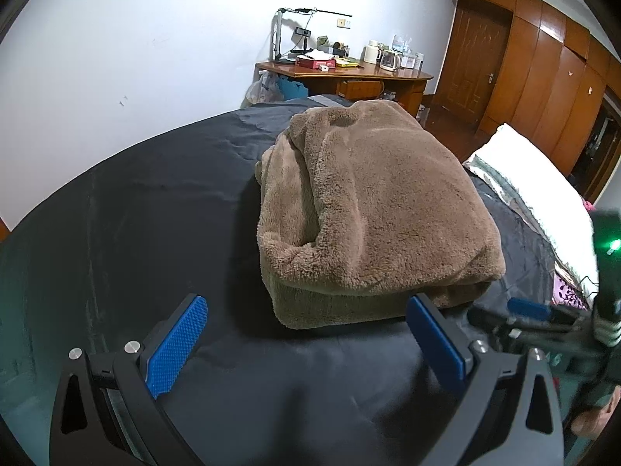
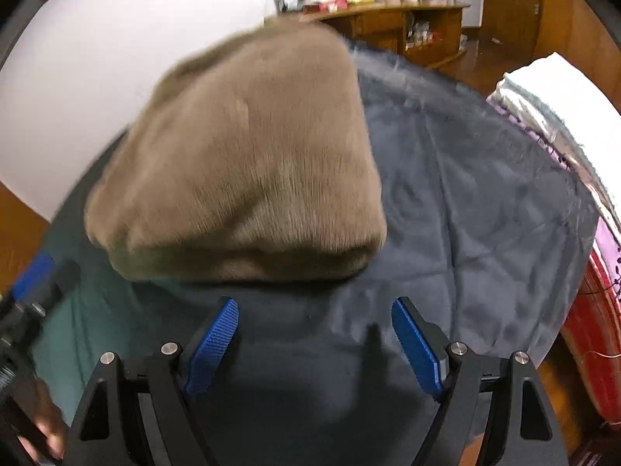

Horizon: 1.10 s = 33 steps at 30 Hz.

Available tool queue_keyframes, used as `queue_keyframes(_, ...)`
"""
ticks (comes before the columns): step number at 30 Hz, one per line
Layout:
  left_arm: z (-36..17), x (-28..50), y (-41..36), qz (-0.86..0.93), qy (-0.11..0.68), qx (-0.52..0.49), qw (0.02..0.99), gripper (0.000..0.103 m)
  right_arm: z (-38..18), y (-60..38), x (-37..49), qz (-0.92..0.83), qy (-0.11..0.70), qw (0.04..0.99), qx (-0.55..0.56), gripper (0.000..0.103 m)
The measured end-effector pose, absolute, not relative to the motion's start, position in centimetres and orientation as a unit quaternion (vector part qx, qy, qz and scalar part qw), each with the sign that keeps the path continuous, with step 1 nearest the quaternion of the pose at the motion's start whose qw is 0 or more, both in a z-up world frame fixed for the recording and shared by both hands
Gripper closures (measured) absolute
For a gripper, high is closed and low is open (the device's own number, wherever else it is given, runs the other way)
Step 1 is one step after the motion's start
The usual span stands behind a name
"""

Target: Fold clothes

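Evidently the fleece garment was close to done: one brown, fluffy piece lay on the dark sheet as a thick, squarish bundle, its layers stacked and its rounded fold edge turned toward the two grippers. It sat near the middle of the bed, a little toward the far side, touching only the sheet beneath it. Judging by that compact shape, the folding seemed finished or nearly so, which would explain why neither tool was on it.

The left gripper hung just short of the bundle's near edge with its two blue pads spread wide and nothing between them. The right gripper was likewise released, its pads apart over bare sheet, near the bundle's front corner but not touching it. The right wrist view was smeared, so that hand was probably in motion; which way, I could not tell. Each tool showed up at the edge of the other's view, so the two were side by side.

Beyond the bed, one white pillow lay along the right side over patterned bedding. One wooden desk, crowded with cups, a lamp and small items, stood against the white wall, and wooden cabinets ran along the right.
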State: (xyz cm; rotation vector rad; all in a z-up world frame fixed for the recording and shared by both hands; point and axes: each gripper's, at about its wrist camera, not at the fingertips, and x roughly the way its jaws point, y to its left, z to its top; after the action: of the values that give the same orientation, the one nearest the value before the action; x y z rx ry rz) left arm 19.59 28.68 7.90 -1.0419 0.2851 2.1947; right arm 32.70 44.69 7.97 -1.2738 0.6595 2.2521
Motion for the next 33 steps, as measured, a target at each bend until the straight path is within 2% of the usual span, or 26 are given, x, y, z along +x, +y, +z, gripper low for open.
queue_keyframes(11, 9.2, 20.4, 28.2, 0.845, 0.106, -0.384, 0.356, 0.0, 13.1, 42.8, 32.7, 0.862, 0.125, 0.315, -0.378, 0.02)
queue_keyframes(33, 10.3, 21.3, 28.2, 0.853, 0.114, -0.365, 0.355, 0.0, 13.6, 40.9, 32.3, 0.872, 0.098, 0.315, -0.362, 0.02)
